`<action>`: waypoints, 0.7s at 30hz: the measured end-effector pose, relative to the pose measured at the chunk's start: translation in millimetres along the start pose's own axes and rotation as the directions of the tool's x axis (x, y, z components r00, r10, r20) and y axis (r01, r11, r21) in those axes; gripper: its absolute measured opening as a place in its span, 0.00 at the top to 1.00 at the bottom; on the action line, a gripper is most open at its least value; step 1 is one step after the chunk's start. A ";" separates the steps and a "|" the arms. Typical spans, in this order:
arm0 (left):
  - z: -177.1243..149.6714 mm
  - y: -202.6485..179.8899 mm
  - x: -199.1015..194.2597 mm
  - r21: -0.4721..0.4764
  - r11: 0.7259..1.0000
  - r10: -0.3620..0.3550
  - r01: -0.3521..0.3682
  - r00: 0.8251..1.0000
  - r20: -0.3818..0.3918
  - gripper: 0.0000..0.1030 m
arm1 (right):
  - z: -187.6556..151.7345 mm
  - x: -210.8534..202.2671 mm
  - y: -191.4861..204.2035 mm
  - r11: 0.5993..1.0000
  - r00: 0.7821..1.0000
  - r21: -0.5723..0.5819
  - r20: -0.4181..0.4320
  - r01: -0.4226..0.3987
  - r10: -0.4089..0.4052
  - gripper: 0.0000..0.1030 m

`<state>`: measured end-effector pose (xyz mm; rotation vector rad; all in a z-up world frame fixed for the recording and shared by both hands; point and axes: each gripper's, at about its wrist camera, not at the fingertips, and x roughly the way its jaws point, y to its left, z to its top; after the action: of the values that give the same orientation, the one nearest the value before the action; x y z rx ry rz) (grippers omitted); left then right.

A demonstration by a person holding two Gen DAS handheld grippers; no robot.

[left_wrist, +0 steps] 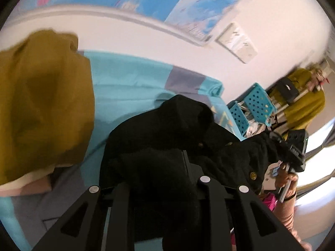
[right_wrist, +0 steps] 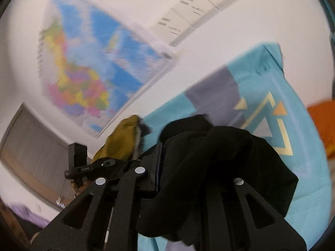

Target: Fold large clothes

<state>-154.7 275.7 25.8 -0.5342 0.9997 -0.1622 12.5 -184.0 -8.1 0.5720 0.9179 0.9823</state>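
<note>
Both grippers clamped on black garment (left_wrist: 171, 125): left gripper (left_wrist: 167, 167) and right gripper (right_wrist: 178, 167) each pinch bunched cloth, lifted over teal bed sheet (left_wrist: 125, 79). No fold visible yet, I'd say early stage. Mustard garment (left_wrist: 41, 96) crowds sheet's left; blue baskets (left_wrist: 251, 104) at right edge, middle free.
</note>
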 end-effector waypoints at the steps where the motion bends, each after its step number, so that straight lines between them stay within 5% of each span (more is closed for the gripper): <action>1: 5.6 4.9 9.3 -0.013 1.000 0.006 -0.006 1.000 -0.019 0.79 | 2.2 5.7 -5.6 1.000 1.000 0.004 -0.007 0.015 -0.015 0.84; 4: 14.9 13.9 24.5 -0.038 0.999 0.012 -0.014 0.999 -0.051 0.77 | 7.0 23.6 -25.7 0.996 0.998 0.065 -0.034 0.053 -0.051 0.77; 9: 28.6 30.6 48.0 -0.105 0.994 0.014 -0.026 0.993 -0.114 0.74 | 8.1 27.1 -30.1 0.994 0.998 0.094 -0.019 0.059 -0.057 0.40; 12: 34.9 41.3 59.0 -0.162 0.987 -0.014 -0.010 0.990 -0.142 0.73 | 6.7 9.6 -11.2 0.999 0.999 0.033 0.034 0.038 -0.039 0.34; 15: 38.1 45.8 65.7 -0.190 0.982 -0.033 0.002 0.987 -0.160 0.73 | -5.1 2.3 28.8 0.986 0.998 -0.159 0.040 0.046 -0.040 0.33; 19: 39.4 52.1 68.8 -0.239 0.971 -0.073 0.030 0.982 -0.173 0.68 | -38.2 53.9 79.6 0.862 0.970 -0.468 -0.044 0.192 -0.240 0.33; 21: 38.7 53.6 66.2 -0.261 0.964 -0.099 0.053 0.981 -0.168 0.62 | -48.0 88.7 87.2 0.821 0.952 -0.535 -0.093 0.200 -0.292 0.35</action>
<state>-92.5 311.1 -34.6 -0.8056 1.1857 -0.1531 -46.0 -64.5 -0.5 -0.0974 0.8039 0.9983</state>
